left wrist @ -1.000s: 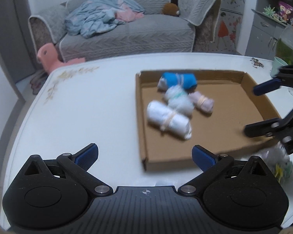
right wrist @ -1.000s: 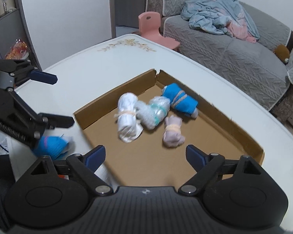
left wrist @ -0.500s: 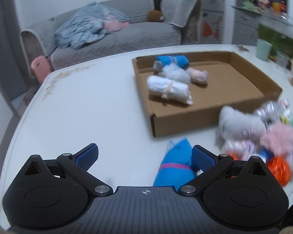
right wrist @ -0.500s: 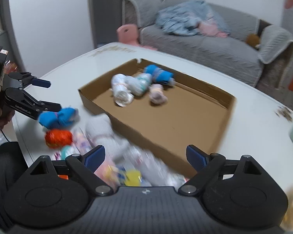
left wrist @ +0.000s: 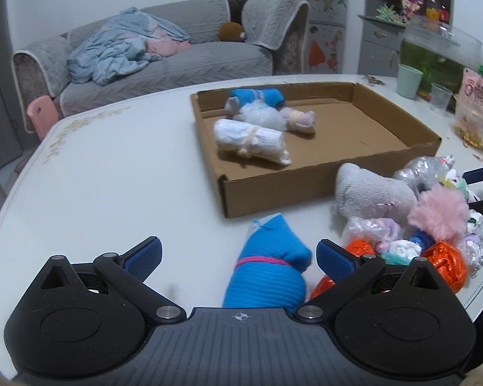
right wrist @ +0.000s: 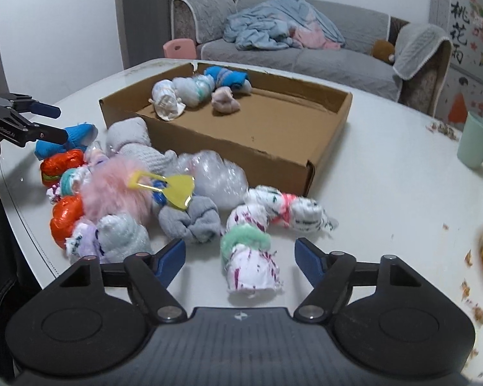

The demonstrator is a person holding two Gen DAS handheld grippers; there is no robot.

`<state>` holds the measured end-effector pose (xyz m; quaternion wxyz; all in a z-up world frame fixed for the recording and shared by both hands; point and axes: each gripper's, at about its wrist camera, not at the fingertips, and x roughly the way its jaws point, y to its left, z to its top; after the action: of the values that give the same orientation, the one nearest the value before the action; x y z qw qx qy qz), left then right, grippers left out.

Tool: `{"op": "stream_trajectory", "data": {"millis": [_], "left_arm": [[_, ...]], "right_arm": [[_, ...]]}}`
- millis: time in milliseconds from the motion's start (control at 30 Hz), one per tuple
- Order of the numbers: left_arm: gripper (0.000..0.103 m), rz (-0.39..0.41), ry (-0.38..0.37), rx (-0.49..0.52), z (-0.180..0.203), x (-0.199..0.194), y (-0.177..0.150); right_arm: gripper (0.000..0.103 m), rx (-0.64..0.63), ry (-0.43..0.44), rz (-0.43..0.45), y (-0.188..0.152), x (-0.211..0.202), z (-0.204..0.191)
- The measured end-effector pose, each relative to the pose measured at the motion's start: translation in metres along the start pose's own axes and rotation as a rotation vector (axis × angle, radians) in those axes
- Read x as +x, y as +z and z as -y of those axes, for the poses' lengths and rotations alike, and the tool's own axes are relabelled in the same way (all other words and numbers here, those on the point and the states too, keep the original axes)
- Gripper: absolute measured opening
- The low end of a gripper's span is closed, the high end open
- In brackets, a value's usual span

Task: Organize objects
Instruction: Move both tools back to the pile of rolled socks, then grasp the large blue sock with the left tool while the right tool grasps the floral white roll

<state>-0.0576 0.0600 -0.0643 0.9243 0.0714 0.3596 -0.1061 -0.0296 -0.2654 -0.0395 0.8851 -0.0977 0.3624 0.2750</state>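
Observation:
A shallow cardboard box point(left wrist: 325, 173) point(right wrist: 267, 154) on the white table holds several rolled sock bundles at its far end: blue point(left wrist: 257, 96), white point(left wrist: 251, 138) and pale pink point(left wrist: 299, 119). A pile of bundles lies in front of it: grey point(left wrist: 373, 193), fluffy pink point(left wrist: 441, 212) point(right wrist: 116, 189), orange point(right wrist: 61, 164). My left gripper point(left wrist: 238, 254) is open around a blue roll tied with pink band point(left wrist: 267, 273). My right gripper point(right wrist: 240, 257) is open around a white-and-green roll point(right wrist: 248, 257).
A mint cup point(left wrist: 409, 80) point(right wrist: 476, 144), a clear cup point(left wrist: 439, 98), a fish tank point(left wrist: 441, 54) and a snack container point(left wrist: 473, 122) stand at the table's right side. Crumbs lie near the right edge point(right wrist: 467, 263). A grey sofa point(left wrist: 164, 58) is behind.
Both grippers have pulled back from over the box toward the near table edge. The pile of bundles has come into view, and each gripper now straddles a roll.

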Motion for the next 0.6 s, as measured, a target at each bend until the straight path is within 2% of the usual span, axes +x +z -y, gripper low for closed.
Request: {"op": "stream_trajectory", "data": {"millis": [367,467,533,600], "left_arm": [[0.098,-0.066,-0.012,-0.017,-0.004,0.026,-0.008],[0.089,-0.082,-0.022,-0.025,-0.005,0.029,-0.011],[0.083,-0.074,-0.029,-0.034,-0.007,0.027,-0.011],[0.064,-0.07,-0.042,-0.024,-0.006,0.025,-0.01]], "right_arm": [[0.055,0.011,-0.024,-0.007,-0.014,0.002,0.001],[0.045,0.016,-0.025,-0.004,-0.014,0.001,0.002],[0.03,0.017,-0.022,0.001,-0.014,0.0,0.003],[0.028,0.014,-0.02,0.002,-0.014,-0.001,0.003]]}}
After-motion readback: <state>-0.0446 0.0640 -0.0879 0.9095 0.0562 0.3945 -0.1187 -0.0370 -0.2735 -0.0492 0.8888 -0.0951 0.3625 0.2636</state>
